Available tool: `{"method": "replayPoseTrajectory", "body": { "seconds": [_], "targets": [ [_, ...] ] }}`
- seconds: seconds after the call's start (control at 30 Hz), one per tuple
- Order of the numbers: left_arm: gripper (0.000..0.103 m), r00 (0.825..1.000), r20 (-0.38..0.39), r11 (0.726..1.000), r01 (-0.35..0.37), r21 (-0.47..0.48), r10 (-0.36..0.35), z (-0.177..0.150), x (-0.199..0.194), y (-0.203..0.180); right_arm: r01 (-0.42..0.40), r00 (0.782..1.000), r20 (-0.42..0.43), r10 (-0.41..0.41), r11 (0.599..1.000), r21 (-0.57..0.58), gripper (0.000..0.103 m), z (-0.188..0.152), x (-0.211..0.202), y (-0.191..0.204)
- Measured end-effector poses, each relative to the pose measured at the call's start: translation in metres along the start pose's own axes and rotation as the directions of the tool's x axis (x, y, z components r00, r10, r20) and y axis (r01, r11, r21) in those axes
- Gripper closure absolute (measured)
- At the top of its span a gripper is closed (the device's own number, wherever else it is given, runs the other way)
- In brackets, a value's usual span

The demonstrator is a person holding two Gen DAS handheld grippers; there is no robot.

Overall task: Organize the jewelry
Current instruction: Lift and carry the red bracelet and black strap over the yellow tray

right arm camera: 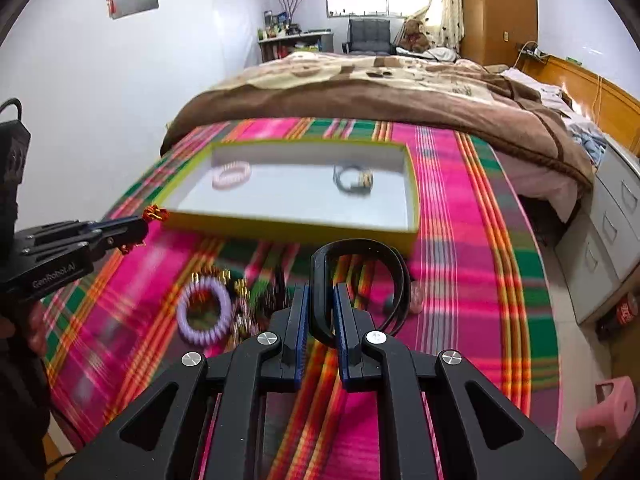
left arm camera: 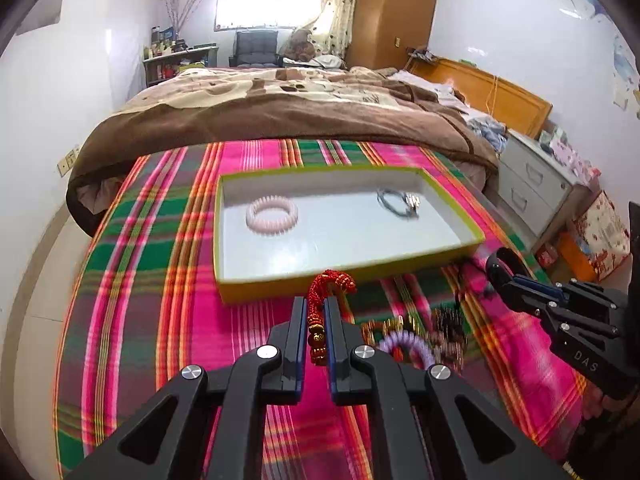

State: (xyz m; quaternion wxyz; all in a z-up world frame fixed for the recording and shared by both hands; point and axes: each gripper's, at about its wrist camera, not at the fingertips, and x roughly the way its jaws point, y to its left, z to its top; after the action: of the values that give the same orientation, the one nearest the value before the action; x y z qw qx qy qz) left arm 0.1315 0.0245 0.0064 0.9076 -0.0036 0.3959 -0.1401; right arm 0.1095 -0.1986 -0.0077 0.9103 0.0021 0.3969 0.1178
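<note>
- Two pieces already lie in the shallow yellow-edged box (left arm camera: 224,240): a pink ribbed bracelet (left arm camera: 272,216) and a dark bangle with a metal piece (left arm camera: 398,202).
- The left gripper (left arm camera: 316,308) is clamped on a red beaded string (left arm camera: 324,292), just short of the box.
- The right gripper (right arm camera: 320,300) pinches a smooth black band (right arm camera: 360,252).
- Left on the plaid cloth (left arm camera: 160,280): a purple coil bracelet (right arm camera: 204,312) and a blurred tangle.

Home bedroom: bed (left arm camera: 280,104), wardrobe (left arm camera: 392,12), curtained window (left arm camera: 268,10), armchair (left arm camera: 256,48).
</note>
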Motion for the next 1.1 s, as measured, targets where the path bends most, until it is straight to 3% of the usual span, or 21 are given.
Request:
{"method": "replayPoseTrajectory", "body": {
  "seconds": [0.53, 1.1],
  "targets": [
    [0.095, 1.0, -0.016, 0.999, -0.026, -0.024, 0.025, 0.057, 0.05, 0.021, 0.021, 1.0, -0.009, -0.021, 1.0, -0.011, 0.091, 0.074, 0.061, -0.016],
    [0.095, 0.994, -0.086, 0.997, -0.065, -0.039, 0.062, 0.062, 0.105, 0.037, 0.048, 0.995, -0.091, -0.049, 0.999, -0.012, 0.091, 0.089, 0.116, -0.03]
  ]
}}
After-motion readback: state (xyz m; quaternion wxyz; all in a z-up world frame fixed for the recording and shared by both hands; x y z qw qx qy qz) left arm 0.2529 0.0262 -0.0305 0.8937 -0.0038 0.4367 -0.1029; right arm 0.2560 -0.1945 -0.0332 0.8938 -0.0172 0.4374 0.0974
